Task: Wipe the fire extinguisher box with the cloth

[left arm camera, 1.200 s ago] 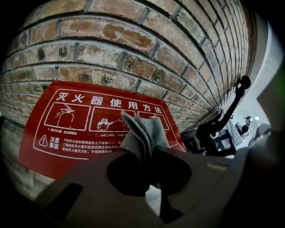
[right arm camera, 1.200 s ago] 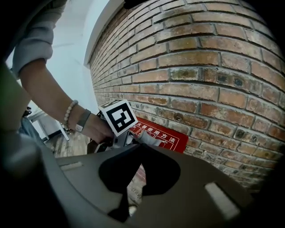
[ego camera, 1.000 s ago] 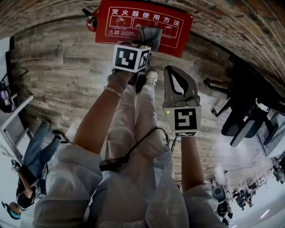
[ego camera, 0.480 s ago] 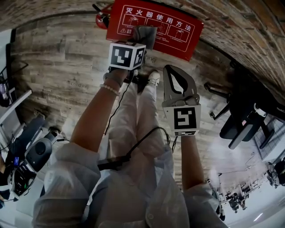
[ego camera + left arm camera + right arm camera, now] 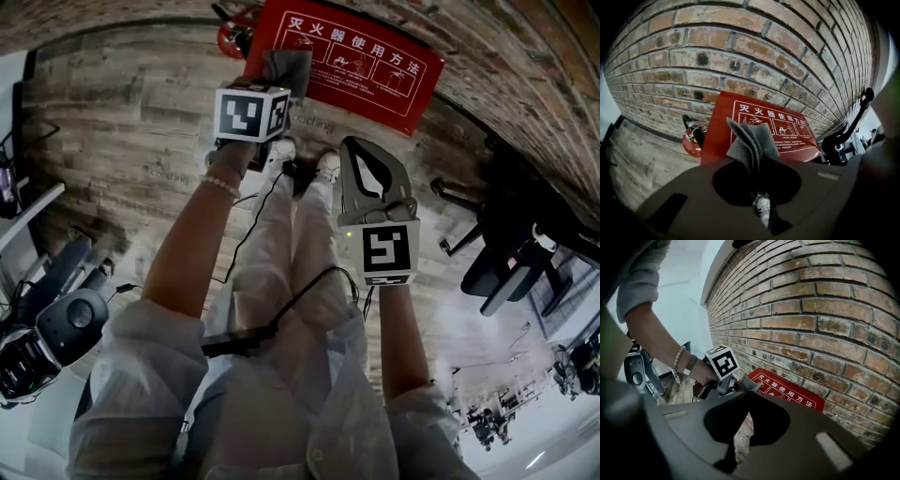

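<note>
Left gripper view: left tongs [image 5: 753,160] clamp folded grey cloth [image 5: 751,137] before red box [image 5: 790,129].

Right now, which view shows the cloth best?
The left gripper view: the folded grey cloth fills the centre, clamped in the left gripper before the red fire extinguisher box. The head view shows only a strip of it above the marker cube; the right gripper view shows a small grey corner.
</note>
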The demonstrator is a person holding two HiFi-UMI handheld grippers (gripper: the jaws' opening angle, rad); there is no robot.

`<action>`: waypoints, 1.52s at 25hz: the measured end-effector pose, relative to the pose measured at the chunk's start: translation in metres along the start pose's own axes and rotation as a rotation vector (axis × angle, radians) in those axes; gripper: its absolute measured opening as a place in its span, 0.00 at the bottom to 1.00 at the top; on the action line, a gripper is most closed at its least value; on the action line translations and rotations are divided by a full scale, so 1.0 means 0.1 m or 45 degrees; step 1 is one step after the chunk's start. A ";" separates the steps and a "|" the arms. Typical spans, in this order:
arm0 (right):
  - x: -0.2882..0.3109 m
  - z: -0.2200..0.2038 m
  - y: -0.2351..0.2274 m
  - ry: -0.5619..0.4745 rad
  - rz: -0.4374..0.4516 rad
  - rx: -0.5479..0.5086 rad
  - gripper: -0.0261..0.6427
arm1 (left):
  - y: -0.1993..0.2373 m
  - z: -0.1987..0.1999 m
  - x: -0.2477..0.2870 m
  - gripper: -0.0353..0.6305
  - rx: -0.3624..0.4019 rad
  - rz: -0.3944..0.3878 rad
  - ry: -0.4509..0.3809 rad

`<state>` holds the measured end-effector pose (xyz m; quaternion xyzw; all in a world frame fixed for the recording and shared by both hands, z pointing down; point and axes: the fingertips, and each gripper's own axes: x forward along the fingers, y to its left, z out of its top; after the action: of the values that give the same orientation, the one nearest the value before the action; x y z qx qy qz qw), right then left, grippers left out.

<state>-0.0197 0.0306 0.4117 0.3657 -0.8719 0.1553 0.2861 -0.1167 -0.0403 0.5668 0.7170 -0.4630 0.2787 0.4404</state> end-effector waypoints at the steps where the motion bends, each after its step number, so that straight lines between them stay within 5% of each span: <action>1: 0.02 0.01 0.03 0.000 0.003 -0.003 0.05 | 0.05 -0.02 0.02 0.07 -0.010 -0.014 -0.017; 25: 0.23 0.17 0.35 0.015 0.074 -0.059 0.05 | 0.71 0.04 -0.46 0.07 -0.060 0.148 -0.075; 38: -0.03 0.37 0.15 -0.024 0.016 -0.052 0.05 | 0.50 0.32 -0.95 0.07 0.060 0.173 -0.278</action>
<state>-0.0429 0.0248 0.3801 0.3557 -0.8798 0.1359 0.2844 -0.2018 -0.0376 0.4939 0.7201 -0.5490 0.2390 0.3507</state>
